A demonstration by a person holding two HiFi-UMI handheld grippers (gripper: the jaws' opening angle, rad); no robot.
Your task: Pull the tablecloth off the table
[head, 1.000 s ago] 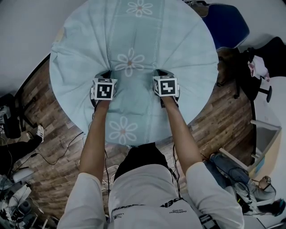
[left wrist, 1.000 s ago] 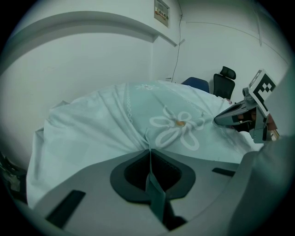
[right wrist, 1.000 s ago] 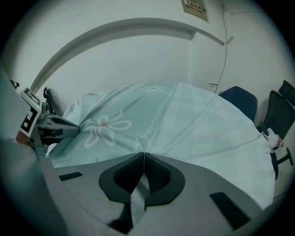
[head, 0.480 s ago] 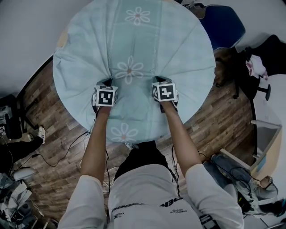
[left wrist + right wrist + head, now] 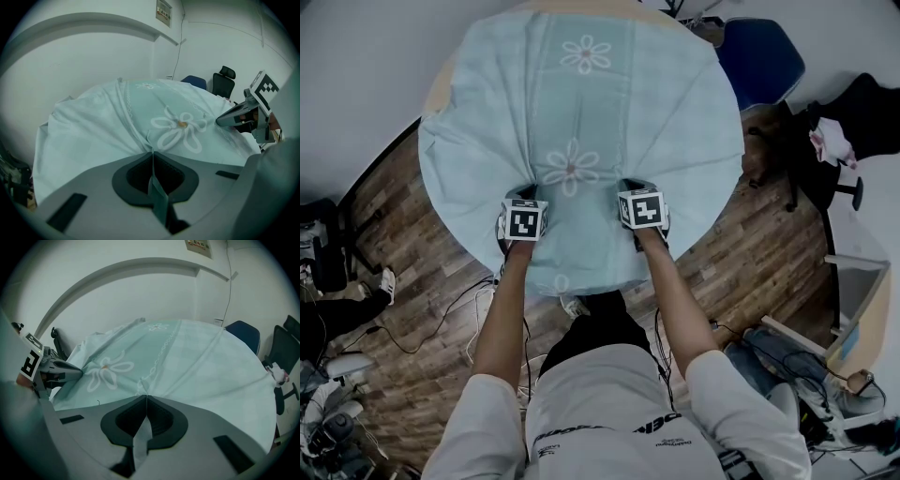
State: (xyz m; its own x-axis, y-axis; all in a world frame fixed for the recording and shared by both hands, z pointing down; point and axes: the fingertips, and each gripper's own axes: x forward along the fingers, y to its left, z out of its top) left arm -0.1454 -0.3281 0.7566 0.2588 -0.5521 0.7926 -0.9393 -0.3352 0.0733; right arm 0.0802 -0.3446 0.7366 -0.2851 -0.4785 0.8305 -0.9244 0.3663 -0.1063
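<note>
A pale blue tablecloth (image 5: 581,103) with white flower prints covers a round table; its bare wooden rim (image 5: 439,86) shows at the far left. My left gripper (image 5: 518,192) is shut on a pinched fold of the cloth left of the middle flower (image 5: 572,167). My right gripper (image 5: 630,190) is shut on another fold to that flower's right. In the left gripper view the fold (image 5: 154,187) runs between the closed jaws of the left gripper (image 5: 152,152), with the right gripper (image 5: 222,122) ahead. In the right gripper view the right gripper (image 5: 146,397) clamps a cloth strip (image 5: 140,437). Creases fan out from both grips.
A blue chair (image 5: 757,56) stands at the table's far right, a black office chair (image 5: 834,159) further right. Cables (image 5: 422,328) lie on the wood floor at the left. A white wall (image 5: 93,61) curves behind the table. The person's body stands at the near edge.
Both grippers have drawn back toward the person with the cloth. The near flower has slid over the table's near edge, and the wooden rim at the far left has come into view.
</note>
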